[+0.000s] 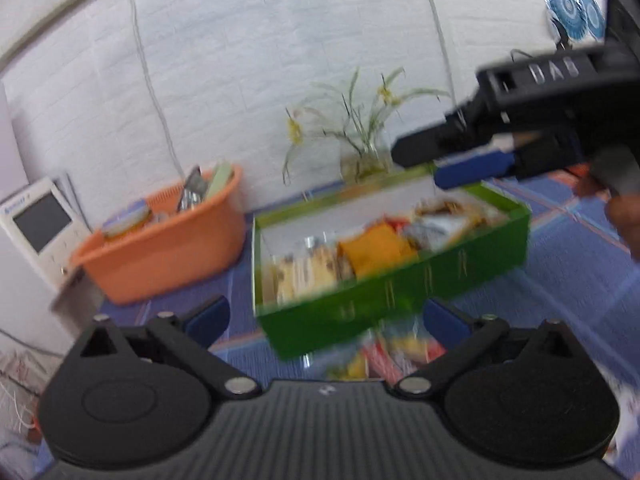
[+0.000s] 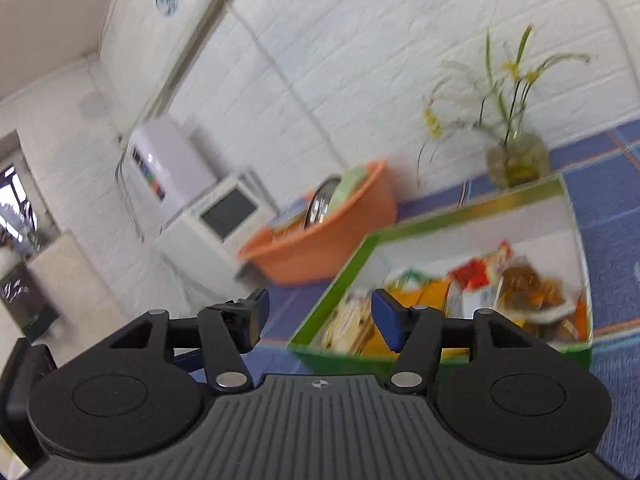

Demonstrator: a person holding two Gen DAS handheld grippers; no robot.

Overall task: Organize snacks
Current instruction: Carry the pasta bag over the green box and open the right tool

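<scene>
The snacks (image 1: 372,248) lie packed in a row inside one green box (image 1: 384,300), a shallow rectangular tray with pale inner walls and glossy green outer sides. Both views are blurred, so an exact count is out of reach; roughly five packets show: a pale striped one at one end, an orange square one in the middle, silvery and red-and-white wrappers, and a brown one at the far end. The wrappers look like crinkly foil or plastic. The box sits on the surface (image 1: 568,280), which has a blue cover with orange grid lines. A few more bright packets (image 1: 384,354) lie on the cover just in front of the box, too smeared to count.

One orange tub (image 1: 160,256), smooth plastic with rounded corners, stands beside the box; a metal can, a pale green packet and a jar stick up out of it. One glass vase (image 1: 364,160) with thin green stems and small yellow flowers stands behind the box against the white brick wall. A white appliance (image 1: 40,224) with a dark screen sits beyond the tub.

The left tongs (image 1: 326,318) are spread wide and hold nothing. The right tongs (image 2: 320,316) are also apart and bare, hovering over the box's near corner; in the left view they (image 1: 436,162) hang above the box's far edge.
</scene>
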